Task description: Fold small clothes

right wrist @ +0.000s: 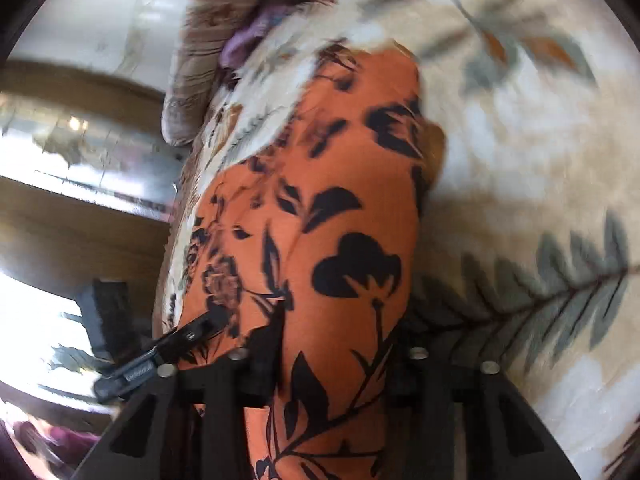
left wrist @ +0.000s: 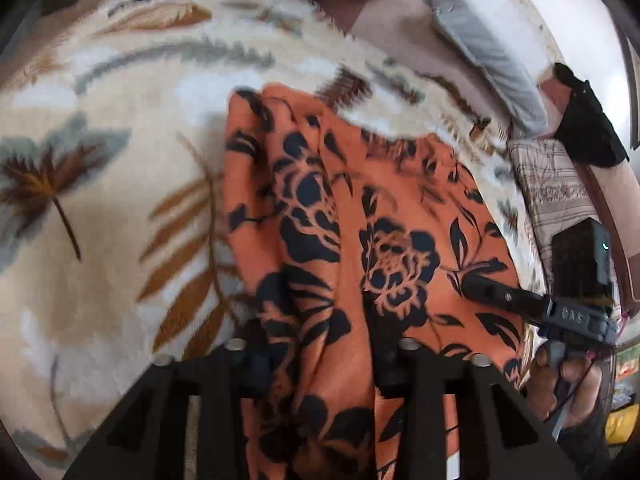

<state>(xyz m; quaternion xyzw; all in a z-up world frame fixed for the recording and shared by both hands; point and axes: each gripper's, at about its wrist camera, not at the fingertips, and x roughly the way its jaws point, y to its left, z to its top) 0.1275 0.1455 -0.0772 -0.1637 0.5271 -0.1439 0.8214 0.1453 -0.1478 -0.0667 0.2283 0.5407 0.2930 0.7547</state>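
Bed (left wrist: pixel 100 240) with a fuzzy cream blanket (right wrist: pixel 540 140) printed with leaves, that's the whole work surface here. The cloth (left wrist: pixel 352 220), orange with black flowers, lies on the blanket in the middle of both views and runs down to the bottom edge of each frame, bunched up between the fingers.

The left wrist view gets stuff the other one misses: a grey pillow (left wrist: pixel 488 68) at upper right, a folded striped quilt (left wrist: pixel 552 188) at the right edge, something black (left wrist: pixel 588 128) draped above it, and a hand (left wrist: pixel 568 384) at lower right holding the right gripper (left wrist: pixel 480 286), whose tip sits on the cloth's right part. The left gripper (left wrist: pixel 320 364) fills the bottom of that frame, jaws clamped on a fold of the cloth.

The right wrist view is blurrier and shows the room side instead: wooden furniture (right wrist: pixel 80 232) and bright glare on the left, a striped pillow (right wrist: pixel 208 40) and a purple bit of fabric (right wrist: pixel 244 44) up top. The left gripper (right wrist: pixel 200 330) pokes in from lower left onto the cloth (right wrist: pixel 340 200). The right gripper (right wrist: pixel 328 368) at the bottom has its jaws clamped on the cloth too.

No containers in either view that I can make out.
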